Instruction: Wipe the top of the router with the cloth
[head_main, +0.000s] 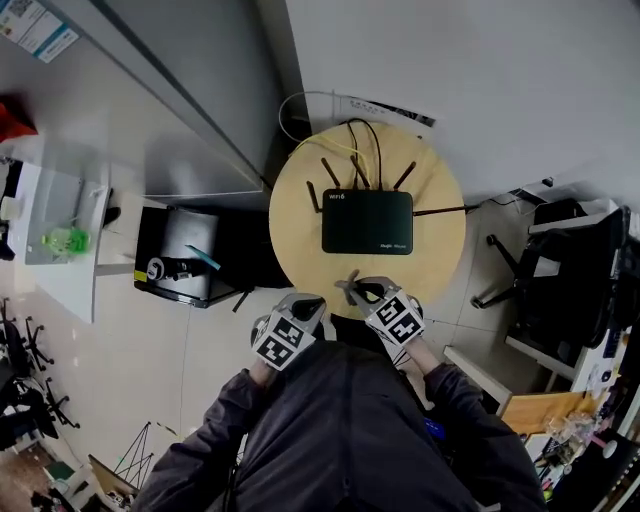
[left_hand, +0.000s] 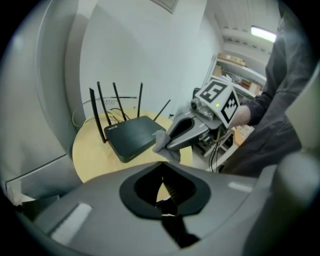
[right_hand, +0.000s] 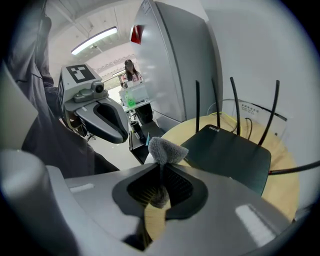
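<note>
At centre of head view, on round table (head_main: 296, 240): black router (head_main: 367, 221), flat matte top, antennas along upper edge. Just below: right gripper (head_main: 352, 290) w/ small grey cloth (head_main: 347, 284); left gripper (head_main: 307, 304) beside.

Left gripper view: jaws together, empty.

Right gripper view, lower centre: jaws clamped on cloth. Fuzzy; prob. soft, light, floppy. Best held by bunched middle.

I am in an office: black wheeled office chairs (head_main: 565, 270) to the side, a white desk (head_main: 70, 280) on a pale tiled floor (head_main: 150, 350), long ceiling strip lights (right_hand: 95, 40), and a black wifi router (head_main: 367, 221) on a small round wooden table (head_main: 440, 265).
</note>
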